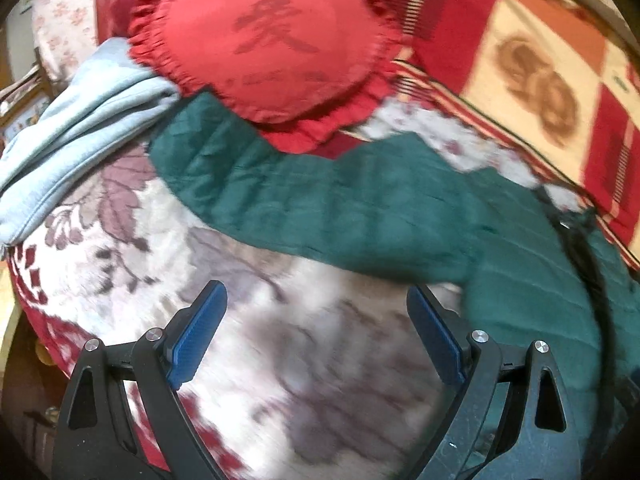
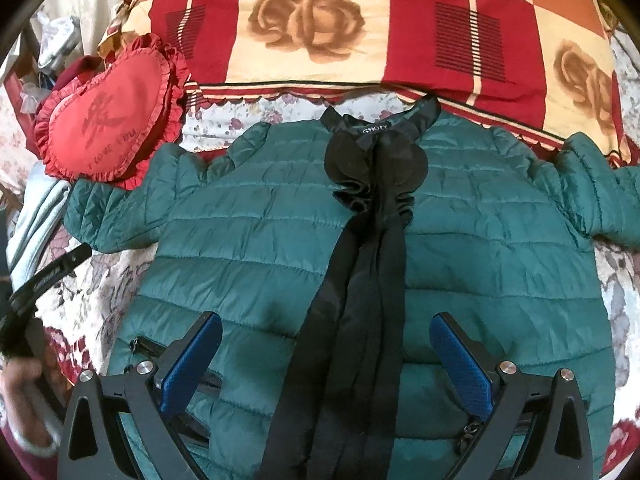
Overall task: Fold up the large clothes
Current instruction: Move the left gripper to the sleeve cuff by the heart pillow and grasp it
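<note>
A green quilted jacket (image 2: 256,240) lies spread flat, front up, on a bed w/ a floral bedspread (image 2: 100,280). Its collar end lies near a big red-and-cream checked pillow (image 2: 360,32) at the far side, both sleeves stretched out to the sides. A black ruffled strip (image 2: 360,264) runs down the middle of the jacket from collar toward the hem, lying on top of the green fabric.

Right gripper (image 2: 326,356) hangs over the lower part of the jacket — jaws spread wide, blue pads (image 2: 192,360) to either side of the black strip, nothing between them. Can't tell if the tips touch the fabric.

Left gripper (image 1: 316,332) is over the bedspread (image 1: 120,280) just beside one jacket sleeve (image 1: 320,204); it's wide open too and holds nothing. That view is blurred, so fine detail is lost. The sleeve runs across the frame past the tips, and the jacket body fills the right side of the view.

A red heart-shaped cushion (image 1: 272,44) w/ a frilled edge sits at the far end of that sleeve, its edge overlapping the green fabric. A pale blue garment (image 1: 80,128) lies bunched beside the cushion, touching it. In the right wrist view the cushion (image 2: 108,120) sits at the left, near the sleeve end.
</note>
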Tool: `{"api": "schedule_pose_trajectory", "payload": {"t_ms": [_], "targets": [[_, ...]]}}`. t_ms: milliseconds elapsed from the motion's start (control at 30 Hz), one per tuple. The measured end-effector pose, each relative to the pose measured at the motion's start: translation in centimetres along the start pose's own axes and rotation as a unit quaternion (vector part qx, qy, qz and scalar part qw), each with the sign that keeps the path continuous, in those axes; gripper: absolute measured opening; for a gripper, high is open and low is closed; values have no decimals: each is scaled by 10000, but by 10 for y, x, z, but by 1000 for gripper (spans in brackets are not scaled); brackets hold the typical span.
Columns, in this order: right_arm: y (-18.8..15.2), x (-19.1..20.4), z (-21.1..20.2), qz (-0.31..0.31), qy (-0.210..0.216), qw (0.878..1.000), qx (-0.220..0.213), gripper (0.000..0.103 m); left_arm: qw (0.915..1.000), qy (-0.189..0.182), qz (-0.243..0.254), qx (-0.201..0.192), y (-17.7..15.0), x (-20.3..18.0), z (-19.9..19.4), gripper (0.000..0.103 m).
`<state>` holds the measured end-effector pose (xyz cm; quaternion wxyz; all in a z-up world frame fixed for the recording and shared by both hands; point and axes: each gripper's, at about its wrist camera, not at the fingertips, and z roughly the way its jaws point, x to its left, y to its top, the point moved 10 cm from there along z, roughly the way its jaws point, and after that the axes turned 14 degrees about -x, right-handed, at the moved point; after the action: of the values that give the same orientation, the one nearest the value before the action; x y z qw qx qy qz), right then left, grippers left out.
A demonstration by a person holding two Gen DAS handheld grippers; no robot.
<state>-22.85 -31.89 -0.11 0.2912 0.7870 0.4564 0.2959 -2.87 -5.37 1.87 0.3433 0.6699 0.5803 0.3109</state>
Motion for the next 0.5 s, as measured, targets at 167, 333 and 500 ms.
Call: {"api": "schedule_pose_trajectory", "payload": {"t_ms": [167, 333, 500], "targets": [[0, 4, 2, -64, 19, 10000, -15, 103, 9980, 551, -316, 15, 13, 57, 40, 92], [-7, 8, 9, -100, 103, 9998, 113, 103, 9910, 1167, -632, -167, 38, 116, 82, 92], [-7, 10, 10, -120, 106, 9998, 92, 103, 9837, 1533, -887, -301, 60, 151, 113, 92]]}}
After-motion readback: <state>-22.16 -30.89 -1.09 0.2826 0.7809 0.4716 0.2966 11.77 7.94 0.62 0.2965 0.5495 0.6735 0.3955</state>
